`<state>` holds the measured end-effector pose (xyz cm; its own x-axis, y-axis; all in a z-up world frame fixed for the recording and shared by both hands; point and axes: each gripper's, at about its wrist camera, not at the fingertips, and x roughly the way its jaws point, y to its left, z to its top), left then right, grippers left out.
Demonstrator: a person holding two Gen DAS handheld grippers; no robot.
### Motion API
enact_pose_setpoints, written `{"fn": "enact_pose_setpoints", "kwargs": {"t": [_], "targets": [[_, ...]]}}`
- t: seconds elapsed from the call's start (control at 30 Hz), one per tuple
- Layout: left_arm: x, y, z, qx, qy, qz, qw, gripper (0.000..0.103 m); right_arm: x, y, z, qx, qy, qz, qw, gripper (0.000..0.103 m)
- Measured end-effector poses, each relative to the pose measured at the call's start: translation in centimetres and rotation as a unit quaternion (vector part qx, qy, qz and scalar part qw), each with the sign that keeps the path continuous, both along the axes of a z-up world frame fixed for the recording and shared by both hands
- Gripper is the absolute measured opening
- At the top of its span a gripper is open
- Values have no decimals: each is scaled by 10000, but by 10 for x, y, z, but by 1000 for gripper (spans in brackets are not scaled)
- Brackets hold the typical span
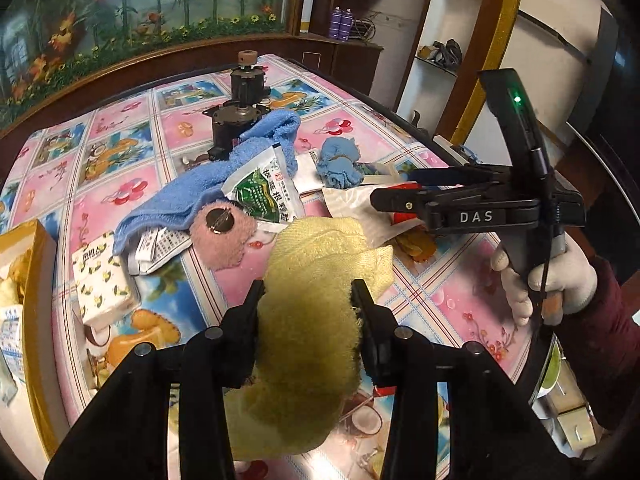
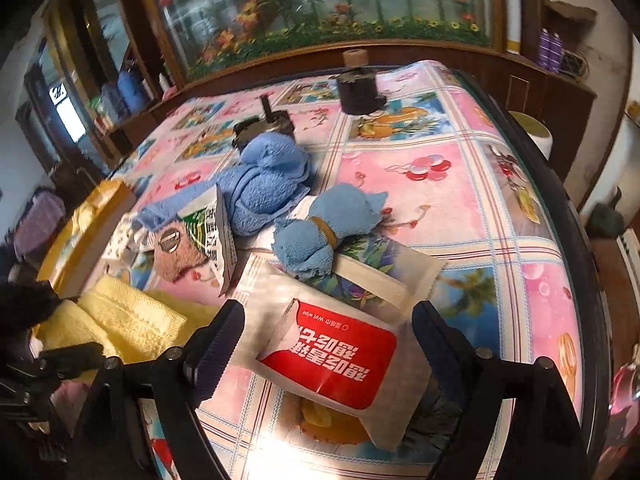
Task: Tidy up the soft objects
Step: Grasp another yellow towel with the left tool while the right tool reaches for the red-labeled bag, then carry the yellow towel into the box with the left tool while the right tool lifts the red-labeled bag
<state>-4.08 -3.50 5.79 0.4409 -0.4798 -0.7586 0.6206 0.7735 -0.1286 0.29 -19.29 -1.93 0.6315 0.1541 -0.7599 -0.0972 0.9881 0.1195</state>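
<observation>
My left gripper [image 1: 308, 296] is shut on a yellow knitted cloth [image 1: 320, 256], which bulges between the fingers and hangs just above the table. The same yellow cloth [image 2: 128, 316] shows at the lower left of the right wrist view. My right gripper [image 2: 328, 324] is open, hovering over a red and white wet-wipe packet [image 2: 332, 364]. In the left wrist view it [image 1: 394, 190] reaches in from the right, held by a gloved hand [image 1: 544, 280]. A blue towel [image 2: 264, 184], a small blue cloth tied with a band [image 2: 320, 232] and a pink plush piece [image 2: 176, 256] lie in the pile.
A yellow-rimmed box [image 1: 36, 264] stands at the table's left edge, with a lemon-print tissue pack [image 1: 104, 276] beside it. A green and white packet [image 1: 264, 188] leans on the blue towel. Two black motor-like parts [image 1: 240, 112] stand further back. The flowered tablecloth [image 2: 460, 200] is bare at the right.
</observation>
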Motion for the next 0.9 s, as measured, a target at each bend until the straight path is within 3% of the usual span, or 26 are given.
{"fn": "enact_pose_setpoints", "kwargs": {"t": [0.1,0.23,0.4,0.47,0.53,0.6,0.63,0.67,0.8,0.9], "targets": [[-3,2,-11,10,158,14,9999,39,0,18,-9,-350,212,425,9983,91],[-6,-1,-27,51,358,0,9993,39,-17,39,-4,-10,599,1155,9915,93],[-9,-4,-34,91,380,-55,9992,44,-27,47,0,-486,503,1225,9900,95],[-12,-8,-37,180,383,-143,9990,54,-23,47,-4,-701,507,1178,9893,94],[-14,-13,-43,400,339,-217,9984,57,-21,49,-8,-965,519,1245,9861,98],[-18,-17,-50,471,371,-326,9977,57,-20,51,-7,-1100,505,1303,9841,98],[-21,-17,-49,407,311,-350,9981,46,-20,52,-7,-1118,521,1299,9838,98],[-22,-15,-48,336,369,-337,9982,45,-21,52,-7,-1129,551,1291,9836,97],[-26,2,-34,-117,344,-107,9993,44,-28,53,-10,-884,610,1246,9864,83],[-30,25,-18,-430,316,101,9985,44,-37,46,-5,-312,539,1169,9912,68]]}}
